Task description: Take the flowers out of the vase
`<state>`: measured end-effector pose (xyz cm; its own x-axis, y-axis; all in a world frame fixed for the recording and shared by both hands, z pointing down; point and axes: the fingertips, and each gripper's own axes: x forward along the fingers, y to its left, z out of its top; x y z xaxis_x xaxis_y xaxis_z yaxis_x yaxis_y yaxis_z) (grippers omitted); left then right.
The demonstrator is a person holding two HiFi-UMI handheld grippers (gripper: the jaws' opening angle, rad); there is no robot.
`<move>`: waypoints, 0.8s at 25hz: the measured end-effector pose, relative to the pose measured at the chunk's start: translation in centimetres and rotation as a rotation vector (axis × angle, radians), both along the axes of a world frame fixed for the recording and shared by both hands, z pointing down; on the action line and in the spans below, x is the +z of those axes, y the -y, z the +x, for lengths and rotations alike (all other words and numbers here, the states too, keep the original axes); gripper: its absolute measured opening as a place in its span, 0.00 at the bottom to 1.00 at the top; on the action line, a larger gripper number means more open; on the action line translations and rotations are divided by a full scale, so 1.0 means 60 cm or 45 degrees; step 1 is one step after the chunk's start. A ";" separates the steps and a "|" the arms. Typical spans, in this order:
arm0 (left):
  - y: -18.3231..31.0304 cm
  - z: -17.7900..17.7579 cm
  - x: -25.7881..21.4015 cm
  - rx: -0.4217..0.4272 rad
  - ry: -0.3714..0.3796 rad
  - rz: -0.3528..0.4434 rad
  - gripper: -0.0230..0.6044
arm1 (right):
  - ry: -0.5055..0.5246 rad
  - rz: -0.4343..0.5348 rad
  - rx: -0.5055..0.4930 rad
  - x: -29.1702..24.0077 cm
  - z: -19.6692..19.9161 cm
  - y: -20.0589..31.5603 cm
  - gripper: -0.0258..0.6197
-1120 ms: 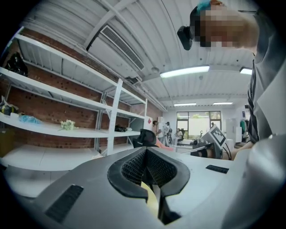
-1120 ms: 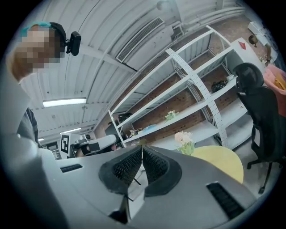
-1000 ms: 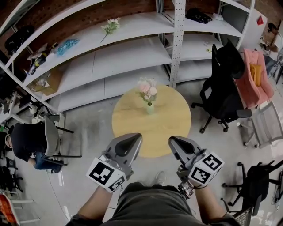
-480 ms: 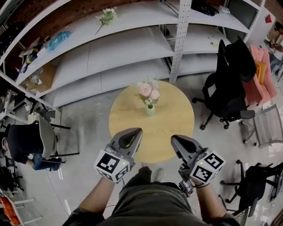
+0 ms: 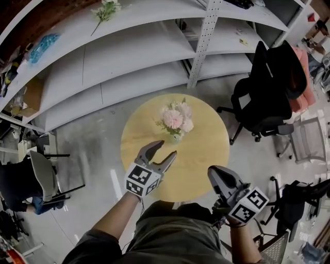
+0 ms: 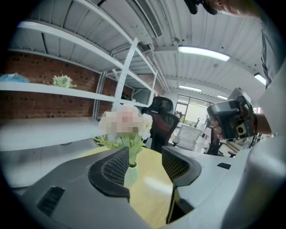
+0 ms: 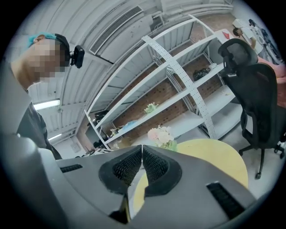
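Note:
A bunch of pink and white flowers [image 5: 176, 117] stands in a small pale green vase [image 5: 176, 137] near the middle of the round wooden table [image 5: 206, 154]. My left gripper [image 5: 159, 150] reaches over the table's near left part, just short of the vase, and its jaws are opening with nothing between them. In the left gripper view the vase [image 6: 130, 174] and flowers [image 6: 126, 124] show ahead through the gap. My right gripper [image 5: 216, 173] hangs at the table's near right edge, shut and empty. From the right gripper view the flowers [image 7: 161, 135] lie beyond the jaws.
Grey metal shelving [image 5: 129, 56] runs behind the table, with another flower sprig [image 5: 103, 10] on an upper shelf. A black office chair [image 5: 260, 93] stands at the table's right. A person sits on a chair [image 5: 20, 185] at the far left. Grey concrete floor surrounds the table.
My left gripper has moved forward and down over the table toward the vase, and its jaws have parted. The right gripper has shifted a little right and lower, and has stayed shut. The head view has moved closer.

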<state>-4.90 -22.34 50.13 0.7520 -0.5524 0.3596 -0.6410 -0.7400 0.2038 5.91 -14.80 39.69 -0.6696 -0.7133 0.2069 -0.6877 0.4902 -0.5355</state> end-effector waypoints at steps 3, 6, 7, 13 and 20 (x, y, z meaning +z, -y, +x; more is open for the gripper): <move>0.035 0.005 0.061 0.038 0.030 -0.067 0.47 | 0.008 -0.043 0.019 0.022 -0.009 0.007 0.07; 0.062 0.023 0.108 0.083 0.039 -0.115 0.56 | 0.010 -0.085 0.027 0.041 -0.009 0.011 0.07; 0.070 0.032 0.122 0.106 0.041 -0.129 0.58 | 0.007 -0.100 0.031 0.048 -0.006 0.012 0.07; 0.107 0.067 0.159 0.222 0.021 -0.142 0.67 | -0.008 -0.180 0.036 0.090 0.021 0.018 0.06; 0.134 0.086 0.156 0.220 0.011 -0.092 0.65 | -0.002 -0.241 0.000 0.118 0.034 0.029 0.07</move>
